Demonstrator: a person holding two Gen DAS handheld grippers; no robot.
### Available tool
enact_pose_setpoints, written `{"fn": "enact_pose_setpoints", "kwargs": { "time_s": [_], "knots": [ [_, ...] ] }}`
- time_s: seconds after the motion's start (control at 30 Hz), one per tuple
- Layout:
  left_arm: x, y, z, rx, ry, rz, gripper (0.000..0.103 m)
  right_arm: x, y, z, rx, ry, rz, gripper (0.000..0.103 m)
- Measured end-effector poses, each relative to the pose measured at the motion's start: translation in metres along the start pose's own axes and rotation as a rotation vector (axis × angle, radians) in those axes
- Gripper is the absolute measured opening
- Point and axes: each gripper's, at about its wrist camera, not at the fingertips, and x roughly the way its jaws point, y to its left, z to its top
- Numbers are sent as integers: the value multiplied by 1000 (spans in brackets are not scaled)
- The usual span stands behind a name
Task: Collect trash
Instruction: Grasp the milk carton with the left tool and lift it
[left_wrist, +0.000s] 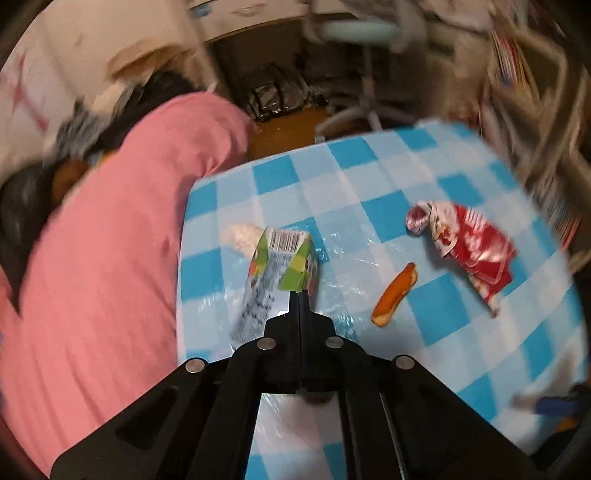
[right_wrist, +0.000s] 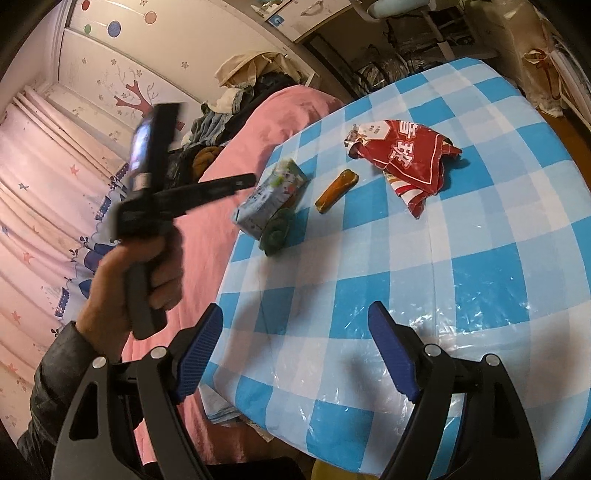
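A green and grey carton (left_wrist: 277, 266) lies near the left edge of the blue-checked table (left_wrist: 461, 332), on top of a green lump (right_wrist: 277, 229). An orange peel strip (left_wrist: 395, 293) lies to its right, and a crumpled red snack bag (left_wrist: 469, 247) farther right. All three also show in the right wrist view: carton (right_wrist: 269, 201), peel (right_wrist: 337, 191), bag (right_wrist: 402, 158). My left gripper (left_wrist: 300, 293) is shut and empty, its tip just short of the carton; it also shows in the right wrist view (right_wrist: 243, 181). My right gripper (right_wrist: 295, 343) is open and empty over the table's near part.
A pink-covered bed (left_wrist: 110, 258) runs along the table's left edge, with clothes piled at its far end (right_wrist: 221, 110). An office chair (left_wrist: 362, 74) stands beyond the table. Shelves (left_wrist: 524, 74) stand at the right. A blue object (left_wrist: 557, 404) lies at the table's right edge.
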Motion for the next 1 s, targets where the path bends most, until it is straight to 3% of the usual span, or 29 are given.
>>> {"fn": "enact_pose_setpoints", "kwargs": {
  "time_s": [0.2,0.23,0.3,0.33,0.37,0.43,0.53,0.67,0.83,1.0],
  "knots": [
    [8,33,-22,-114,74,-65,1,3,8,-7,-3,6,6,77],
    [9,35,-22,-119,72,-52,8,4,10,-9,-10,9,6,77],
    [9,34,-19,-112,64,-53,41,7,12,-11,-17,18,3,77],
    [8,29,-16,-91,49,-26,67,8,12,-12,-16,23,3,77],
    [9,23,-13,-57,30,17,77,10,12,-12,-15,26,2,77],
    [21,8,-5,18,49,73,78,12,11,-12,-15,32,1,77],
    [44,-3,1,53,96,100,77,13,10,-11,-16,40,2,77],
    [68,-5,2,54,135,136,49,16,8,-10,-11,46,-4,77],
    [34,28,-6,-101,23,58,45,18,12,-10,-20,49,-4,77],
    [-22,74,-49,-332,-88,-64,45,21,21,-14,-62,47,-26,77]
  ]
}}
